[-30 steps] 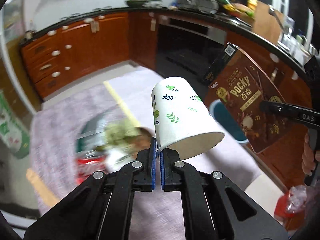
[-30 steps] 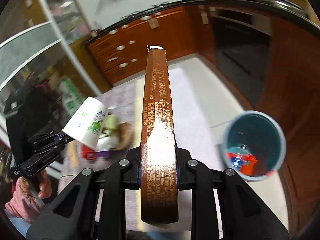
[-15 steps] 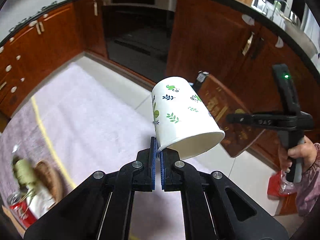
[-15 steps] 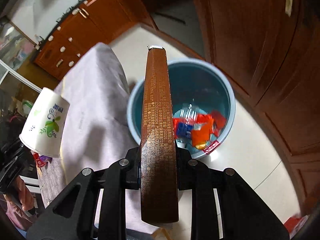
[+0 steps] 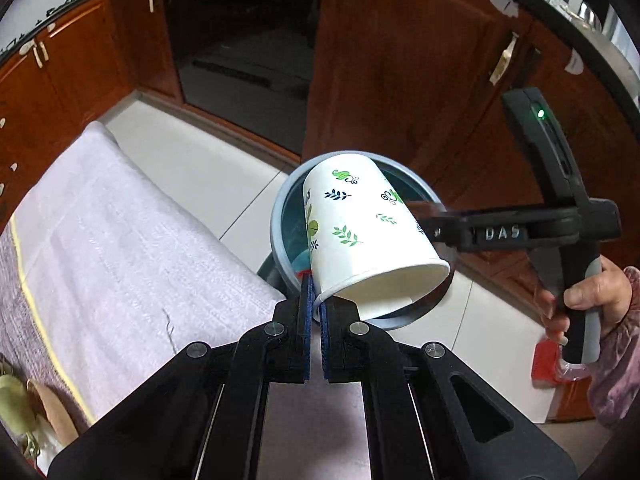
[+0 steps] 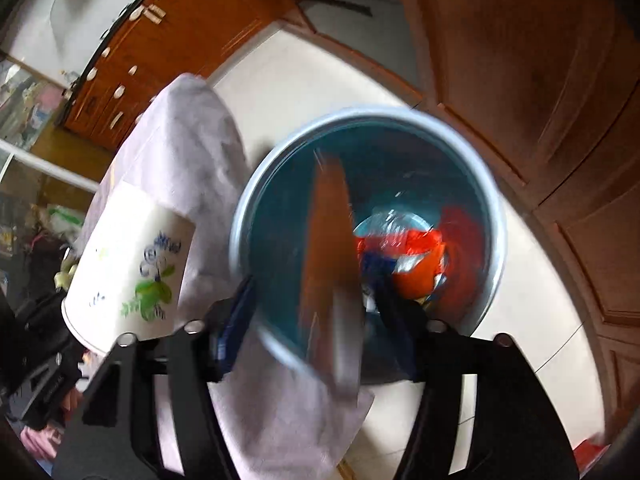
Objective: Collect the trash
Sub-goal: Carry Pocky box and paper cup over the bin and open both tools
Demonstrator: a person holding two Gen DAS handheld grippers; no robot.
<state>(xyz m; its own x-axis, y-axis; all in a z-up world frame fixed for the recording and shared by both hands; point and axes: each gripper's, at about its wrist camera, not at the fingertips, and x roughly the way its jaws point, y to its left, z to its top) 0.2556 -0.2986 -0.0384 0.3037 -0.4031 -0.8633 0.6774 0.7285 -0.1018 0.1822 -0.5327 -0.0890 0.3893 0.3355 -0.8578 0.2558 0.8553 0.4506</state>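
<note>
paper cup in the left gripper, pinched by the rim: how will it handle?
The paper cup likely weighs little: a rim pinch by the left gripper holds it tilted. Thin wall probably dents under squeeze. Round, so apt to roll if dropped outside the bin.

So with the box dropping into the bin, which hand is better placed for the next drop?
Left. The left gripper is shut on the paper cup by its rim, over the blue bin. The right gripper is opening, with the brown box falling free.

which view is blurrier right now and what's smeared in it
Right wrist view: the brown snack box between the opening right claw is streaked, and the bin rim is soft. Left wrist view: sharp on the paper cup in the left claw, with fisheye bending at the edges.
</note>
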